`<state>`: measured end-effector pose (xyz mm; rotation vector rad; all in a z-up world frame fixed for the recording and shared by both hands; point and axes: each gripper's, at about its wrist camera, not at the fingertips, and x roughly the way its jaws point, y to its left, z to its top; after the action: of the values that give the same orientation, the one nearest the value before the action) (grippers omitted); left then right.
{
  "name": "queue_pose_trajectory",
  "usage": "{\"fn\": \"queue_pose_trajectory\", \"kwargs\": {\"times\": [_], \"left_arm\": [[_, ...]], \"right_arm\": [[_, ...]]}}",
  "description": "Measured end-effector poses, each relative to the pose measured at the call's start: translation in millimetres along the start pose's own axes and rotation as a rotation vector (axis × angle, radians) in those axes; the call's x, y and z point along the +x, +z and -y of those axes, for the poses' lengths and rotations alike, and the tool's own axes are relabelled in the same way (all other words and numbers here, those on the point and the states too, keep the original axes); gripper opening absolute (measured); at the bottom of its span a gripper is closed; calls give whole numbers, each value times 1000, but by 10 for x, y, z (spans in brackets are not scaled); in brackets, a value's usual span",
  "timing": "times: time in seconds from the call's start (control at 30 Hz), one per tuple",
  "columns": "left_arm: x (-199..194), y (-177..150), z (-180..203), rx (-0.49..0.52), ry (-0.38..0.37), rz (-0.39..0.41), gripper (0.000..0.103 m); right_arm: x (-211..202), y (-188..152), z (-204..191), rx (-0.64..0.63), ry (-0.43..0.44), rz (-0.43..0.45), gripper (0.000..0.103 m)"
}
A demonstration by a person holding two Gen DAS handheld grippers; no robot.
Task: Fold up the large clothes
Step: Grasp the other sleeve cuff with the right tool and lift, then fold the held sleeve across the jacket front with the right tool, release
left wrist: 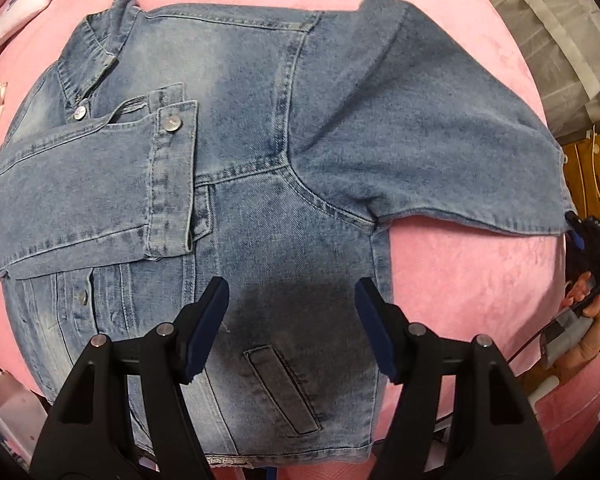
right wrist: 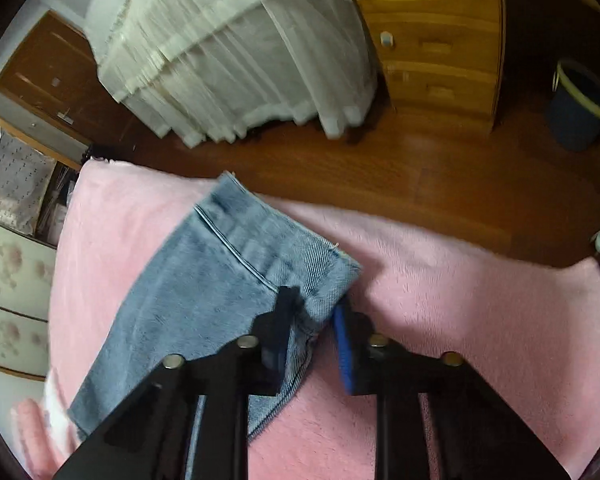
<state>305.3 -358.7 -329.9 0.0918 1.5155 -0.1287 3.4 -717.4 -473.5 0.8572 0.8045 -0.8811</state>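
- The denim jacket [left wrist: 252, 184] lies flat on the pink blanket [left wrist: 460, 280], and every place below is given relative to it.
- Done so far, as I judge it: 1 sleeve [left wrist: 88, 196] is already folded across the jacket's chest, its buttoned cuff [left wrist: 172, 176] ending near the middle of the body.
- Left to do: the other sleeve [left wrist: 440, 140] still sticks straight out from the jacket's side, so it needs folding in, and after that the body probably needs folding up. Roughly a third of the way there.
- The right gripper [right wrist: 316, 320] is at the outer end of that spread sleeve, with the corner of the sleeve cuff [right wrist: 292, 264] between its pads. The jaws are drawn close on the denim, but a slight gap shows on one side, so I cannot tell whether the cloth is truly pinched.
- The left gripper [left wrist: 292, 320] hovers above the jacket's lower body near the welt pocket [left wrist: 284, 388], its jaws spread and holding nothing.
- A hand [left wrist: 588, 336] on the right tool shows beyond the sleeve end.
- Count: 1 jacket, 2 sleeves (1 folded, 1 out), 2 grippers, 3 metal buttons visible [left wrist: 173, 123], 1 welt pocket, 1 blanket.
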Motion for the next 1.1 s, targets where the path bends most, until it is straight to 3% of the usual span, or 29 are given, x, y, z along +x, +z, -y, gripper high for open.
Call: {"fn": "queue_pose_trajectory", "kwargs": {"times": [0.37, 0.6, 0.8, 0.97, 1.03, 1.1], "left_arm": [[-246, -1, -469, -98, -44, 67, 63], [-508, -150, -1114, -162, -67, 149, 63], [-585, -296, -1827, -219, -69, 177, 63], [-664, -357, -2373, -239, -97, 192, 63], [-676, -372, -2579, -237, -101, 196, 63], [-691, -387, -2797, -238, -92, 204, 63]], "right_arm": [[-1222, -211, -932, -213, -76, 213, 12], [-2346, -631, -1787, -378, 18, 370, 12], [-3133, -1298, -2764, -493, 176, 456, 12], [-3595, -2153, -3668, -658, 275, 514, 12], [-3657, -2502, -3976, -695, 313, 505, 12], [-3611, -2923, -4263, -685, 379, 439, 12]]}}
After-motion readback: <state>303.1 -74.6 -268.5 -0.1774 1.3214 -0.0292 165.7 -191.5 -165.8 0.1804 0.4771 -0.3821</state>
